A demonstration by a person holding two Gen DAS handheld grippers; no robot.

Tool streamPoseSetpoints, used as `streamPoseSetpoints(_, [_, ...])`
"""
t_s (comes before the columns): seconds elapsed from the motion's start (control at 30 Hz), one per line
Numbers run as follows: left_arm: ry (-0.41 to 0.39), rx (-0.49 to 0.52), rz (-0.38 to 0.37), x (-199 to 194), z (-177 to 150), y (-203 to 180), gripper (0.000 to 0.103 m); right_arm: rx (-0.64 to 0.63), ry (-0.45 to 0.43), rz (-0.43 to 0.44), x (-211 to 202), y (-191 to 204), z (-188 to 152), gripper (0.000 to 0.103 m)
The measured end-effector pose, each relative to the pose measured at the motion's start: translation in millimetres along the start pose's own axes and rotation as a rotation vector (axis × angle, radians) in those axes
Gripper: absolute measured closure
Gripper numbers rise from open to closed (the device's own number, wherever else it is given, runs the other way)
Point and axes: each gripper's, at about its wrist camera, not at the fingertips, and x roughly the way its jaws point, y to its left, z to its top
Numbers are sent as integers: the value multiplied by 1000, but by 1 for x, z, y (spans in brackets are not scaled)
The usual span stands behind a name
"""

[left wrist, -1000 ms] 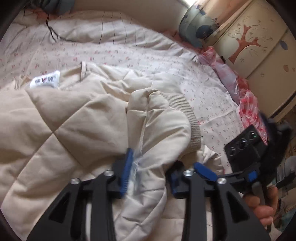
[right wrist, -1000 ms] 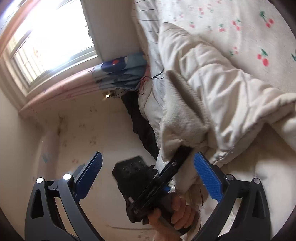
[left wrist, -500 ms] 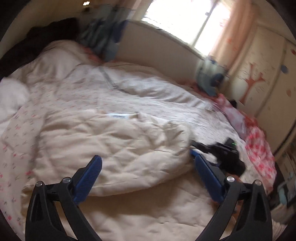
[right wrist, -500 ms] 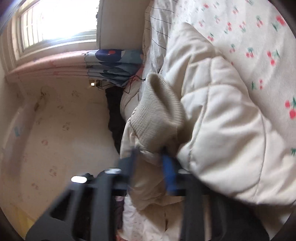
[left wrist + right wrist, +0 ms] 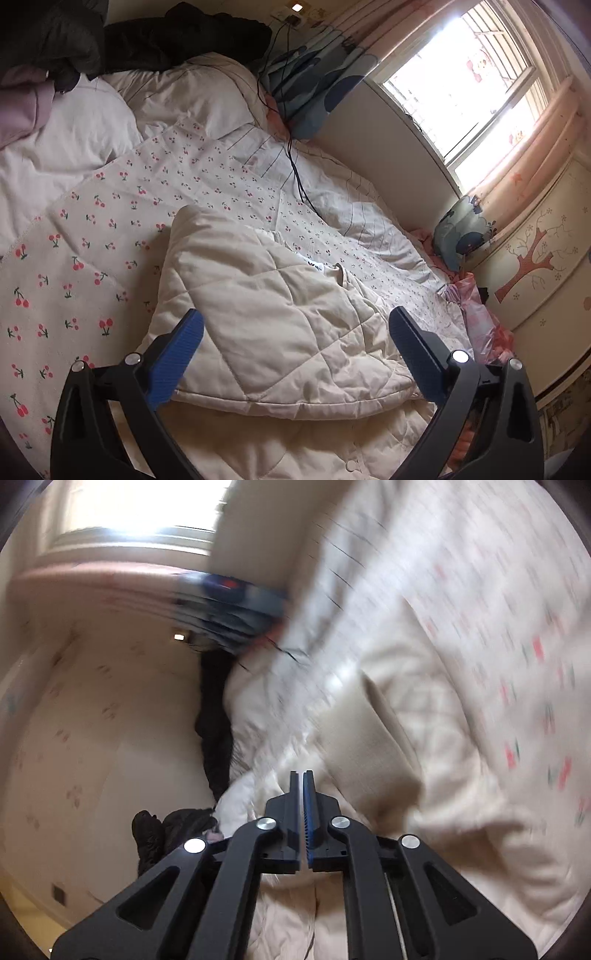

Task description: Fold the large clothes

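Note:
A large cream quilted jacket (image 5: pixel 266 317) lies folded over on the cherry-print bedspread (image 5: pixel 92 236). My left gripper (image 5: pixel 295 350) is open and empty, its blue pads held apart just above the jacket's near edge. In the blurred right wrist view the jacket (image 5: pixel 406 738) fills the right side, with its ribbed cuff (image 5: pixel 384 746) ahead of the fingers. My right gripper (image 5: pixel 302 775) has its jaws pressed together; no cloth shows between the pads.
White pillows (image 5: pixel 74 122) and dark clothes (image 5: pixel 177 37) lie at the head of the bed. A black cable (image 5: pixel 295 170) runs across the bedspread. A blue patterned cushion (image 5: pixel 461 232), pink bags (image 5: pixel 480 325) and a tree-painted wardrobe (image 5: pixel 535 266) stand at the right, below the window (image 5: pixel 461 85).
My left gripper let go of the sleeve, opened and pulled back above the jacket. My right gripper closed by the cuff and is now swinging, so its view is blurred.

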Motion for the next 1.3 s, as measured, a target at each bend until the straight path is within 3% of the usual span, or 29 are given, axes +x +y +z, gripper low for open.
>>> streamPoseSetpoints(0.1, [0, 33, 10, -1, 0, -5, 7, -72, 59, -60, 15, 15, -9, 47])
streamPoseSetpoints(0.13, [3, 43, 16, -1, -1, -5, 7, -101, 63, -93, 18, 22, -13, 42])
streamPoseSetpoints(0.33, [20, 54, 27, -1, -1, -3, 7, -52, 17, -218, 14, 20, -29, 41])
streamPoseSetpoints(0.43, [21, 37, 23, -2, 0, 0, 7, 15, 10, -180, 21, 2, -26, 41])
streamPoseSetpoints(0.57, [38, 29, 32, 3, 0, 3, 7, -29, 13, -112, 45, -2, -17, 44])
streamPoseSetpoints(0.6, [45, 37, 42, 4, -1, 3, 7, -72, 5, -113, 46, 4, -18, 66])
streamPoseSetpoints(0.63, [52, 49, 57, 7, -2, 3, 7, -112, 0, -101, 45, 11, -18, 78])
streamPoseSetpoints(0.7, [38, 57, 79, 7, -3, 4, 7, -278, -31, -107, 39, 50, -19, 80])
streamPoseSetpoints(0.8, [-55, 37, -7, -9, 0, 0, 7, -529, -120, -85, 21, 114, -25, 82])
streamPoseSetpoints(0.87, [-83, 51, -15, -13, 2, -6, 7, -599, -184, -79, 6, 136, -22, 82])
streamPoseSetpoints(0.93, [-44, 62, 16, -1, -1, -7, 7, -551, -204, -115, -2, 119, -7, 82])
streamPoseSetpoints(1.0, [71, 53, 95, 25, -9, 0, 7, -442, -195, -195, -1, 74, 9, 82])
streamPoseSetpoints(1.07, [206, 52, 176, 56, -22, 13, 7, -298, -92, -292, 11, 13, 16, 82])
streamPoseSetpoints(1.13, [280, 66, 260, 72, -32, 22, 7, -239, -29, -306, 20, -15, 14, 82])
streamPoseSetpoints(1.2, [262, 36, 250, 68, -30, 25, 7, -280, -49, -278, 12, 0, 10, 81])
streamPoseSetpoints(1.3, [148, 16, 180, 44, -18, 18, 7, -354, -85, -302, 4, 23, 11, 74])
